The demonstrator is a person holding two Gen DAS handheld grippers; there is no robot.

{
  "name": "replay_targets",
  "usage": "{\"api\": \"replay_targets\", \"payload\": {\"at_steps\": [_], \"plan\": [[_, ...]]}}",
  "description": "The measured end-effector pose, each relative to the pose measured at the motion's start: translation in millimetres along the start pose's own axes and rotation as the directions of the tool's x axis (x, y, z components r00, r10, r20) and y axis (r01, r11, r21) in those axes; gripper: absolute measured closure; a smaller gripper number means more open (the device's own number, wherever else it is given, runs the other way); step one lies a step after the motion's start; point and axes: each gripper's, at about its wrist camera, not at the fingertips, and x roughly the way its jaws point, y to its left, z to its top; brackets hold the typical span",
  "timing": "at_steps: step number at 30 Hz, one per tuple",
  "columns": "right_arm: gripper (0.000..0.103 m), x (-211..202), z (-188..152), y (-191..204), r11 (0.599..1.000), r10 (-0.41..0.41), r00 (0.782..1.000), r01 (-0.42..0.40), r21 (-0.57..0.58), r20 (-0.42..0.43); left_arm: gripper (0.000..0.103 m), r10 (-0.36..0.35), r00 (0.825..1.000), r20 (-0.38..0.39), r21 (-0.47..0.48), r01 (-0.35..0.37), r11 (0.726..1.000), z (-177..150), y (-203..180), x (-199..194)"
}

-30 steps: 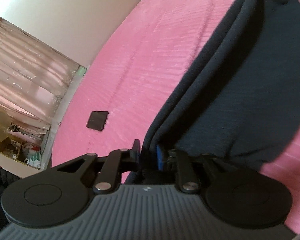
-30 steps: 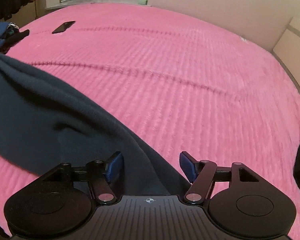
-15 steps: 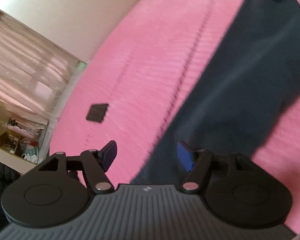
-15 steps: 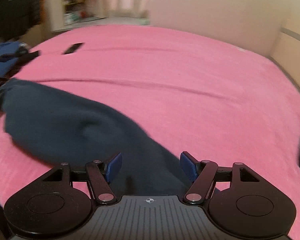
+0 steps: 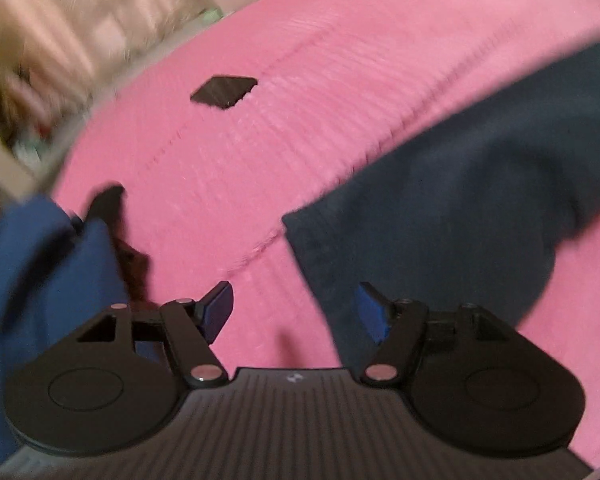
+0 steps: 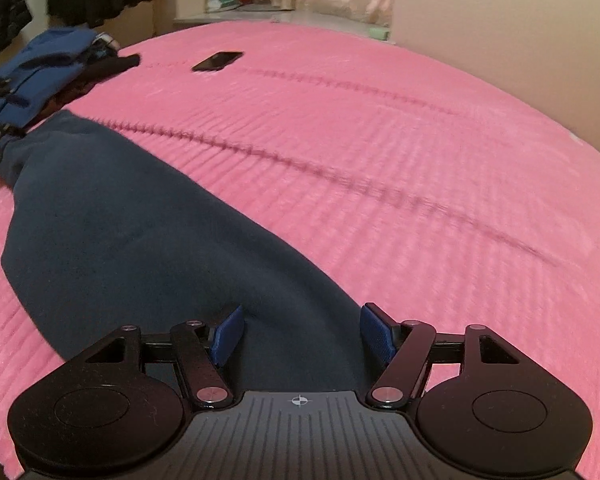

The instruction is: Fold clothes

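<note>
A dark navy garment [image 6: 140,224] lies flat on the pink bed cover [image 6: 380,152], stretched from near me toward the far left. In the left wrist view the garment [image 5: 460,200] fills the right side, its edge near the right finger. My left gripper [image 5: 296,312] is open and empty above the cover beside the garment's corner. My right gripper [image 6: 302,332] is open, its jaws either side of the garment's near end without gripping it.
A pile of blue and black clothes [image 6: 48,68] sits at the far left of the bed, also showing in the left wrist view [image 5: 40,264]. A black phone [image 6: 218,60] lies on the cover, seen too in the left wrist view [image 5: 224,91]. Shelves and curtains stand beyond the bed.
My left gripper let go of the garment, opened and swung left toward the clothes pile. The garment dropped flat on the bed. My right gripper stayed open and pulled back.
</note>
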Motion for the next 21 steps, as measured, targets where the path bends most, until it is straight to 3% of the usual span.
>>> {"api": "replay_targets", "payload": {"at_steps": [3,5,6,7,11,16,18,21], "plan": [[0.035,14,3,7,0.998,0.023,0.999,-0.025,-0.053,-0.035,0.041,-0.100,0.995,0.002,-0.113,0.100,0.989,15,15,22],[0.037,19,2,8,0.997,0.036,0.998,-0.040,-0.066,-0.058,0.062,-0.147,0.989,-0.002,-0.162,0.145,0.976,22,17,34],[0.049,21,3,8,0.997,0.044,0.997,-0.048,-0.064,-0.067,0.088,-0.155,0.988,0.001,-0.172,0.153,0.973,25,18,36],[0.070,22,5,7,0.996,0.062,0.995,-0.066,-0.055,-0.078,0.100,-0.152,0.988,0.008,-0.171,0.151,0.974,25,17,35],[0.087,5,9,15,0.995,0.042,0.996,-0.049,-0.084,-0.076,0.100,-0.127,0.987,0.095,-0.158,0.141,0.977,21,17,2],[0.089,-55,12,50,0.985,0.039,0.999,-0.040,-0.166,-0.012,0.100,-0.119,0.956,0.267,-0.121,0.156,0.980,-18,17,-106],[0.089,-83,6,70,0.978,0.052,0.999,-0.049,-0.202,0.007,0.100,-0.117,0.948,0.295,-0.088,0.149,0.985,-43,7,-145],[0.089,-118,-16,100,0.960,0.077,0.997,-0.074,-0.270,0.002,0.100,-0.109,0.953,0.283,-0.039,0.125,0.991,-88,-16,-179]]}}
